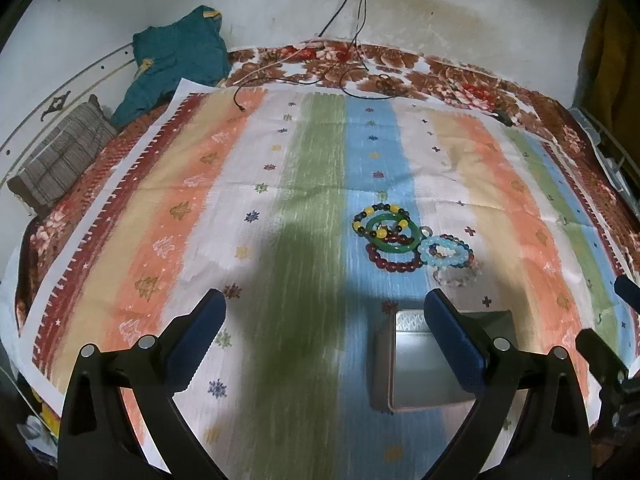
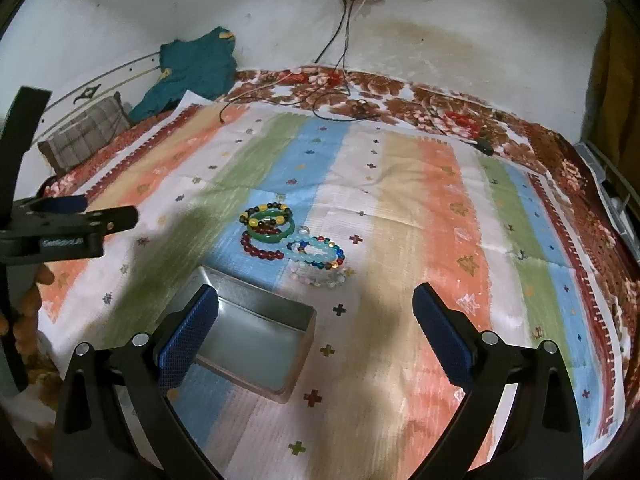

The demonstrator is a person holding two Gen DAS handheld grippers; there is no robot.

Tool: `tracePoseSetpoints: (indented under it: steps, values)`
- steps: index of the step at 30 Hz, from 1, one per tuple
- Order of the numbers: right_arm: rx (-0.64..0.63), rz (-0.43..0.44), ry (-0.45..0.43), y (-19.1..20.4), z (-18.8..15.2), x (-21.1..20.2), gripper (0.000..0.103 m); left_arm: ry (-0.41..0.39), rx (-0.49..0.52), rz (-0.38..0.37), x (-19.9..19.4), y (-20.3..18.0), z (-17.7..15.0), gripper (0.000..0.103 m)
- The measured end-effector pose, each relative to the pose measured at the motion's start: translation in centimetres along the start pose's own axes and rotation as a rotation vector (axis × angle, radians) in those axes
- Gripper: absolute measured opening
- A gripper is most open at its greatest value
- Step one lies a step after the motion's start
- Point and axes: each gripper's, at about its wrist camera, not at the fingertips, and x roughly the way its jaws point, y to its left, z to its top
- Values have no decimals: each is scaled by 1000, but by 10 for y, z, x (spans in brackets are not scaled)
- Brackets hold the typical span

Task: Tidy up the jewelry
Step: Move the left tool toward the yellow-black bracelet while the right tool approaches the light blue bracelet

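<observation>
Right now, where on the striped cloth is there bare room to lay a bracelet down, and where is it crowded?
Bare: the orange and beige stripes right of the bracelet pile, and the green and white stripes left of the metal tin. The far cloth toward the cables is also open. Crowded: the blue stripe, where overlapping bracelets lie just beyond the tin with only a narrow gap between.

We see bead bracelets (image 2: 292, 242) in a little pile, flat on the cloth, near an open empty tin (image 2: 256, 340).
</observation>
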Motion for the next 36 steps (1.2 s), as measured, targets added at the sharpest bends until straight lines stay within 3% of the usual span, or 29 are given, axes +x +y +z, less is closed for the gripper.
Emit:
tracePoseSetpoints:
  steps: [24, 36]
  values:
    - [-19, 108, 155, 9, 25, 66, 99, 114, -41, -17, 75, -9, 42, 97]
    - [-28, 113, 219, 11, 37, 104, 99, 177, -24, -27, 109, -15, 55, 97]
